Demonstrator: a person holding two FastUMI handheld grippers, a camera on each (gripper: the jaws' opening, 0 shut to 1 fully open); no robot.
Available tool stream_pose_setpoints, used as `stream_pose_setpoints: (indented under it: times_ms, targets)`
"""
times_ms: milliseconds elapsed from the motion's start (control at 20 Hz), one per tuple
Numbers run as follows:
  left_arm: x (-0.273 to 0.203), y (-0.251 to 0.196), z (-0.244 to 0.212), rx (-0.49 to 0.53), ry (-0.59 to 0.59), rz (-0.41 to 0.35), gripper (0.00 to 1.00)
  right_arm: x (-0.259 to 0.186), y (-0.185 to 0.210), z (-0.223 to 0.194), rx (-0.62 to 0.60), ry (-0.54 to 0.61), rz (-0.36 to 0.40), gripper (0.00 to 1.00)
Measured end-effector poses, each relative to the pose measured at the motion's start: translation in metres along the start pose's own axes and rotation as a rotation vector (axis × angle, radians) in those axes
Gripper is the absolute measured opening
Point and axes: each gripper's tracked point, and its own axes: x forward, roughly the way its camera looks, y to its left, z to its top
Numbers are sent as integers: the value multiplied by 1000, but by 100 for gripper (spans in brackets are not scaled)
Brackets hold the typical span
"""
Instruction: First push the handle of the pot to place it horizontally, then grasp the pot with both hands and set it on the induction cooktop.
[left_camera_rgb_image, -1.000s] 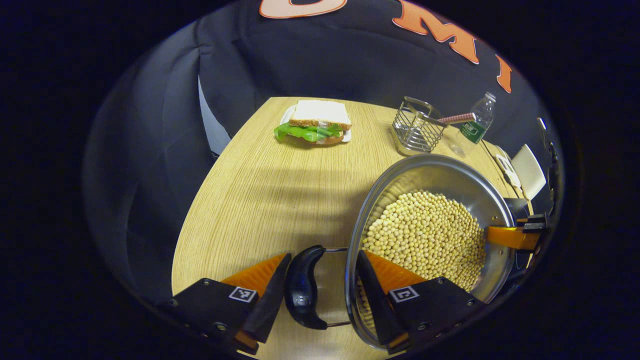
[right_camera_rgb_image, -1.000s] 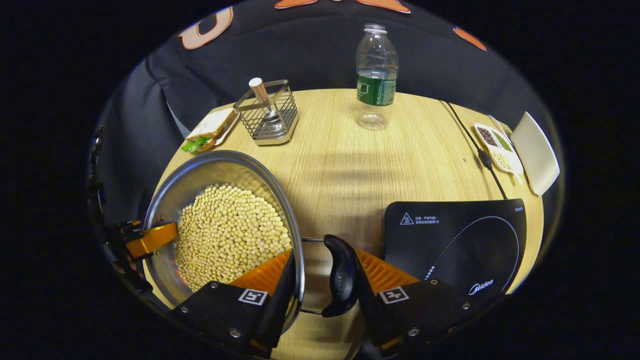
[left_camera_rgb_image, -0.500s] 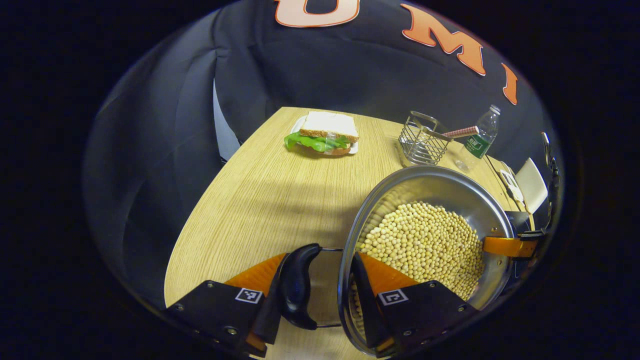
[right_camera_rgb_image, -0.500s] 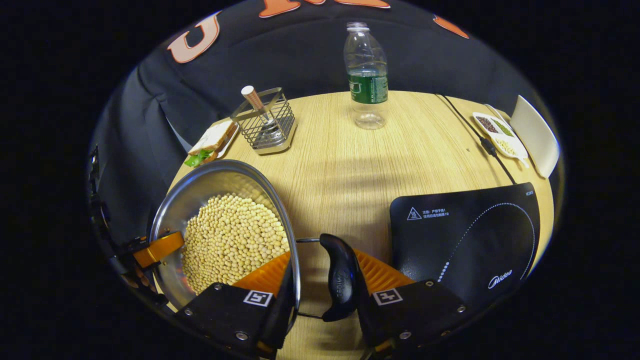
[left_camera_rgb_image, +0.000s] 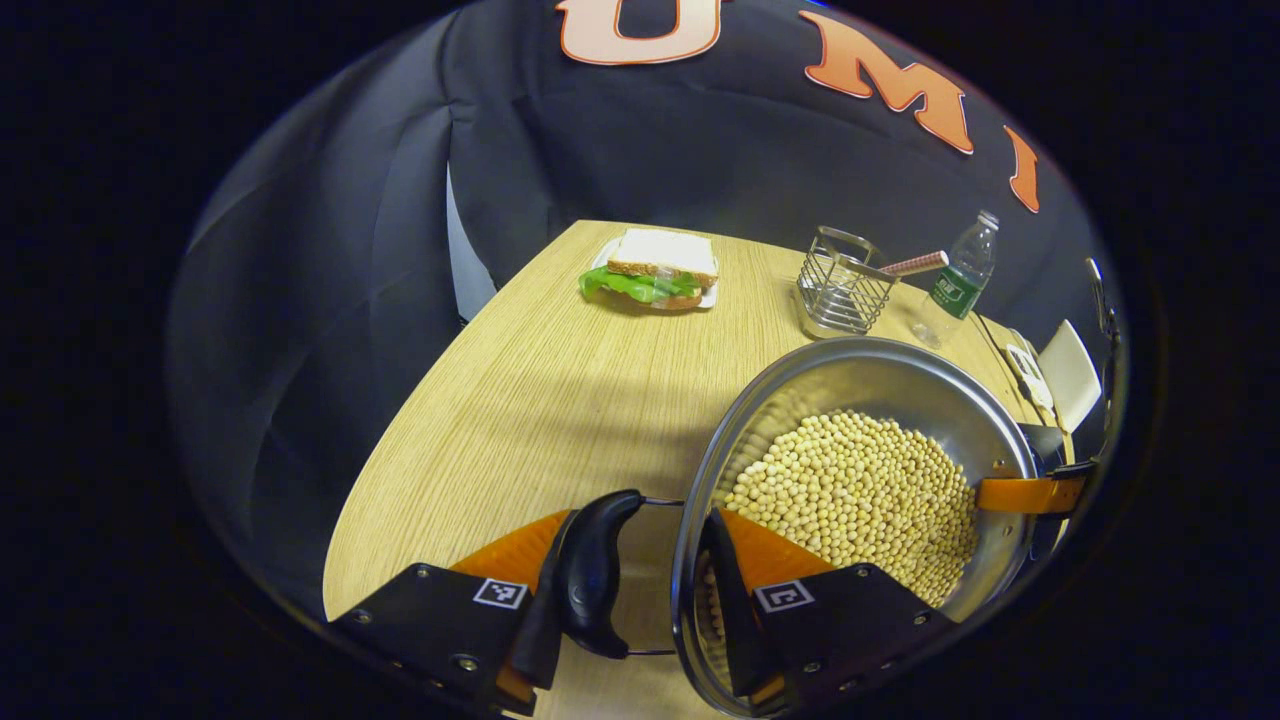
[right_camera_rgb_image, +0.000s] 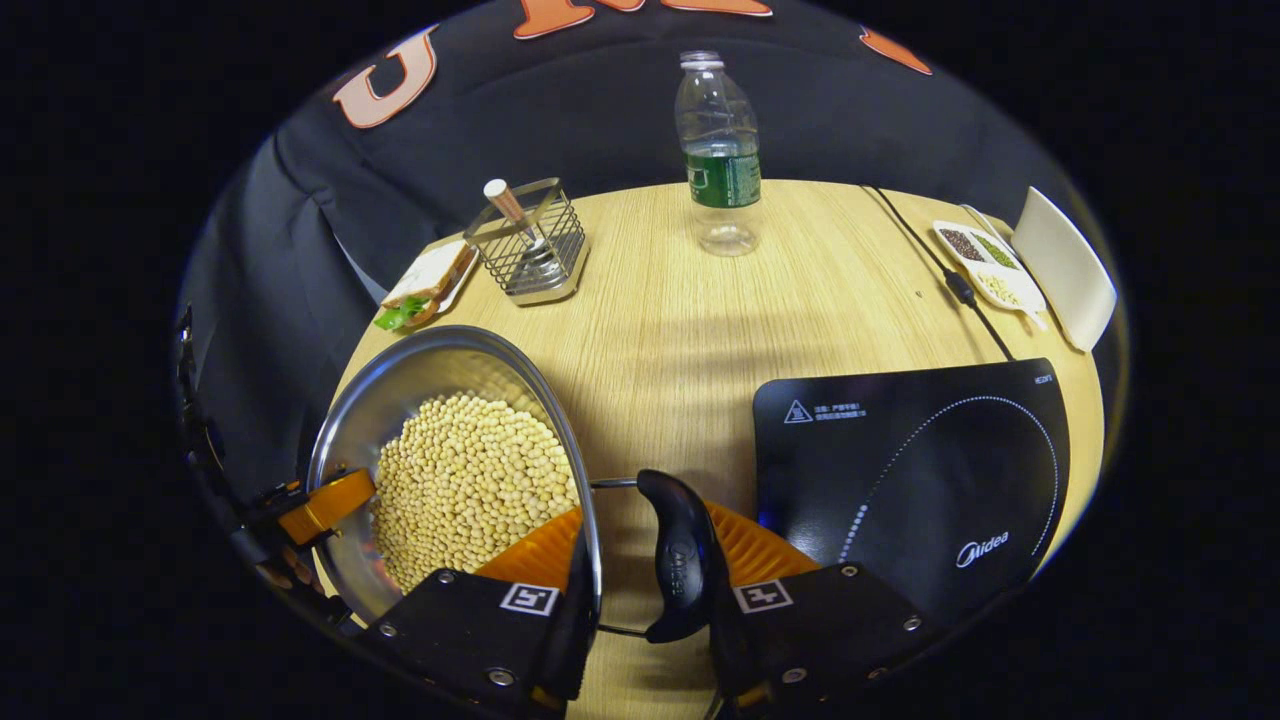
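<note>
A steel pot (left_camera_rgb_image: 870, 365) full of soybeans (left_camera_rgb_image: 850, 490) is held between both grippers. My left gripper (left_camera_rgb_image: 625, 590) is shut on the pot's black left handle (left_camera_rgb_image: 590, 570): one finger presses its outer side, the other sits inside the rim. In the right gripper view my right gripper (right_camera_rgb_image: 645, 600) is shut the same way on the right handle (right_camera_rgb_image: 680, 560) and the rim of the pot (right_camera_rgb_image: 420, 350). The black induction cooktop (right_camera_rgb_image: 920, 460) lies on the table just right of that handle. The opposite gripper's orange finger shows at the pot's far rim in each view.
At the back of the wooden table (right_camera_rgb_image: 700, 320) are a sandwich (left_camera_rgb_image: 655, 270), a wire rack (left_camera_rgb_image: 840, 290) holding a utensil, and a water bottle (right_camera_rgb_image: 720, 150). The cooktop's cord (right_camera_rgb_image: 950, 280), a small dish of grains (right_camera_rgb_image: 985, 265) and a white plate (right_camera_rgb_image: 1065, 265) lie at the far right.
Both grippers have closed in until the fingers press on the handles. Grippers and pot have shifted together, and the table now looks a little lower in both views.
</note>
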Motion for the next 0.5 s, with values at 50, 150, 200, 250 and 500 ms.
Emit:
stream_pose_setpoints:
  times_ms: [50,150,200,250,500]
  targets:
    - [-1,0,3,7,-16,2,67,-1,-1,-1,3,-10,1,49]
    - [-4,3,7,30,-45,2,67,-5,-5,3,10,-33,5,49]
    - [-6,5,9,43,-56,2,67,-7,-7,4,21,-40,6,49]
    - [-8,5,12,54,-72,0,67,-9,-8,4,25,-53,7,45]
    - [3,3,8,91,-107,-20,67,-34,-25,15,50,-98,-9,49]
